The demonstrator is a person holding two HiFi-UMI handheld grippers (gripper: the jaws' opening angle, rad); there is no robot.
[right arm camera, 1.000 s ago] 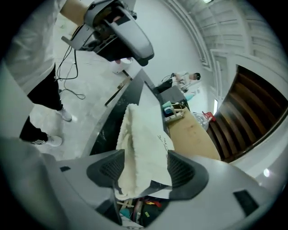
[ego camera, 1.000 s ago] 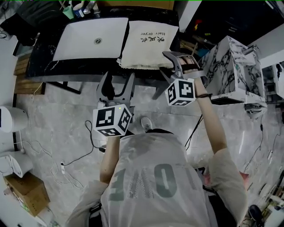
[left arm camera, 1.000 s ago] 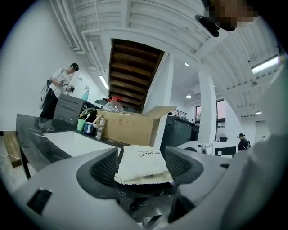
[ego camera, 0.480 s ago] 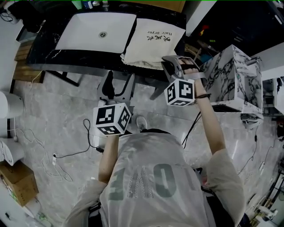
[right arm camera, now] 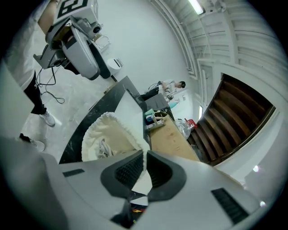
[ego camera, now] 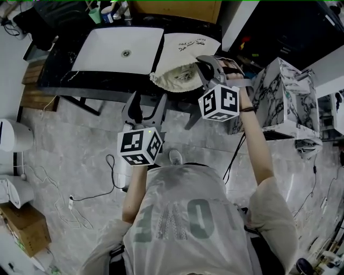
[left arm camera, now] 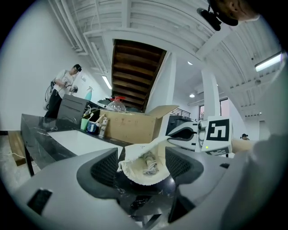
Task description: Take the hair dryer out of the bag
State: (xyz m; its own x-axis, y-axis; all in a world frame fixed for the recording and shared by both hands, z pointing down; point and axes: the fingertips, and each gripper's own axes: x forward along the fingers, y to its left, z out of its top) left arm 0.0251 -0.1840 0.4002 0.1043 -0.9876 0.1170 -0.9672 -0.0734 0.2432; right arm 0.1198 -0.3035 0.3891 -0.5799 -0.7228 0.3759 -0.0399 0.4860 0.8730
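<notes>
Rim of bag (ego camera: pixel 178 78) now lifted, mouth gaping: R tongs (right arm camera: pixel 145 156) clamped on rim. L tongs (left arm camera: pixel 141 167) apart, empty, bag ahead. Keep rim high; L goes inside for dryer, mostly hidden.

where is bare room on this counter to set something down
The white sink is bare, and so is the counter strip to its left and front. The right end is taken by the bag, pinched by the right gripper; cups crowd the back.

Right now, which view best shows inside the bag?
Left gripper view: looks straight into the bag, showing a bundled cord. Right gripper view sees it slantwise, rim pinched in the right gripper's jaws; head view shows it small.
</notes>
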